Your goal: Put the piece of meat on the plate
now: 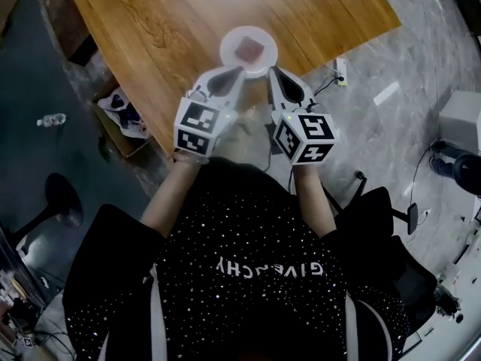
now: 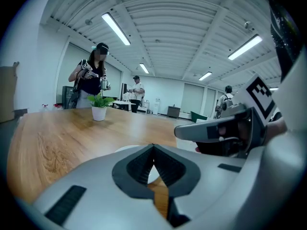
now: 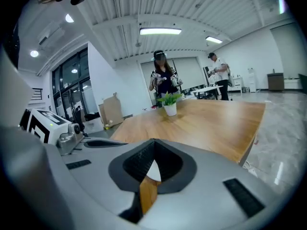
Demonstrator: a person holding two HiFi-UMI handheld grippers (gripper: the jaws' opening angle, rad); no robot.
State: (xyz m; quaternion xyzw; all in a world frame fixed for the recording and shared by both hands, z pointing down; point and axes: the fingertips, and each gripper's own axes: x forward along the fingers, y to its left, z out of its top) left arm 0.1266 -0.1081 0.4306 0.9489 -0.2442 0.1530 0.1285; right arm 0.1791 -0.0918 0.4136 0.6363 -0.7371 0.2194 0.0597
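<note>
Beyond the closed right claw [image 1: 271, 71], meat [image 1: 248, 49] lies on the plate [image 1: 226, 51].

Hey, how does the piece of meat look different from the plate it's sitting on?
The plate is round and white; the piece of meat is squarish and reddish-brown. The plate is clearly larger; the meat covers only its middle. The plate rests directly on the wooden table, while the meat lies on the plate, off the wood. Both sit near the table's edge closest to the person.
</note>
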